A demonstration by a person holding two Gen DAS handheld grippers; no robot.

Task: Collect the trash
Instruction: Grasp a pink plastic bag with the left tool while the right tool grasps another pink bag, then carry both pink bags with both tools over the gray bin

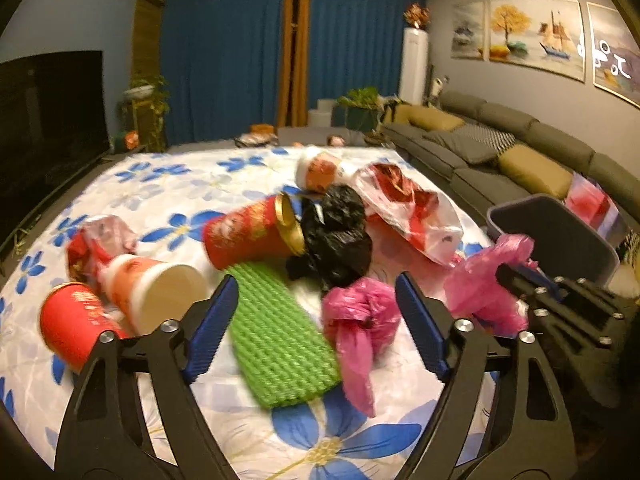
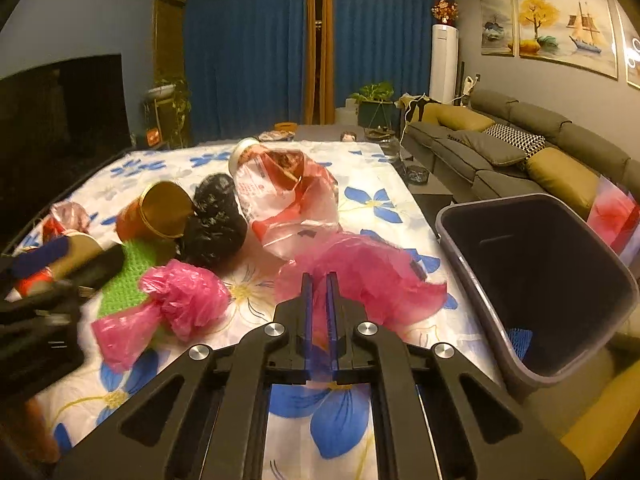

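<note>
Right gripper (image 2: pixel 319 280) pinches a thin, crinkly pink bag (image 2: pixel 360 276) w/ fingers nearly together. Left gripper (image 1: pixel 316 308) gapes wide over bumpy green foam net (image 1: pixel 280 332), holding nothing.

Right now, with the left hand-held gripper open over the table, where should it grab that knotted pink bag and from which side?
Grip the pink bag at the pinched neck where the bunched ball meets its loose tail. That is the narrowest, firmest part. The left hand-held gripper is open with the bag between its fingers, so probably come straight down from above. Stay right of the green net lying beside it.
</note>
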